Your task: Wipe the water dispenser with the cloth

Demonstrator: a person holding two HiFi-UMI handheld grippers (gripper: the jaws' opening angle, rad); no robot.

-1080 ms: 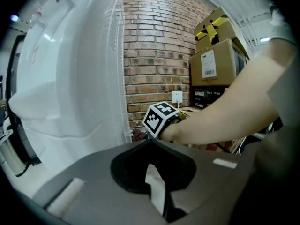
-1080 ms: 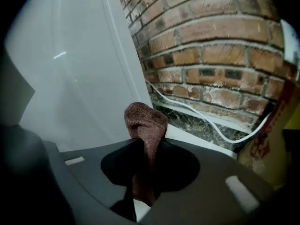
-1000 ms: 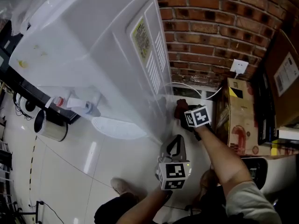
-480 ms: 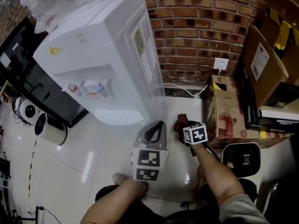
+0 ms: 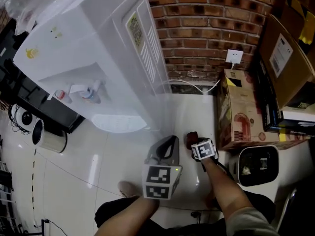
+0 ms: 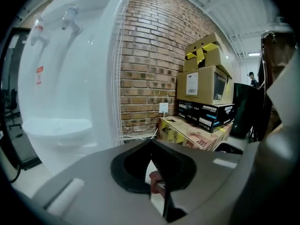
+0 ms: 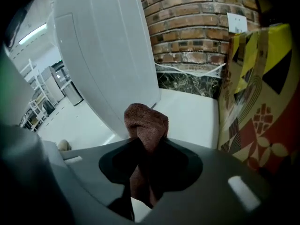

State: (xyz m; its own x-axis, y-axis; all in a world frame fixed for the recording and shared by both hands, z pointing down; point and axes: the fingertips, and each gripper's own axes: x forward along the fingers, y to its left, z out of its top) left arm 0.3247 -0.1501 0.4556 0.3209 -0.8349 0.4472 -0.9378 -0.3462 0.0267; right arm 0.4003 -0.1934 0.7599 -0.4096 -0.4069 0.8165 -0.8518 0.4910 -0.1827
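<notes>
The white water dispenser (image 5: 93,48) stands at the upper left against the brick wall, its taps facing left. My right gripper (image 5: 193,140) hangs over the floor to the right of its base, apart from it. A bunched reddish-brown cloth (image 7: 145,125) sits between its jaws, which are opening; the pads still pinch it. The cloth (image 5: 191,137) shows as a dark red tuft ahead of the marker cube. My left gripper (image 5: 172,139) hovers just left of it, shut and empty. In the left gripper view the dispenser (image 6: 70,78) fills the left side.
Printed cardboard boxes (image 5: 241,112) stand to the right by the wall, under a socket (image 5: 235,58) with a white cable. A black-and-white appliance (image 5: 258,165) sits near my right arm. A dark cabinet (image 5: 19,97) and a white cylinder (image 5: 47,134) are at the far left.
Both grippers have drawn back from the dispenser's lower side toward me. The cloth has come off the dispenser and now hangs over the floor.
</notes>
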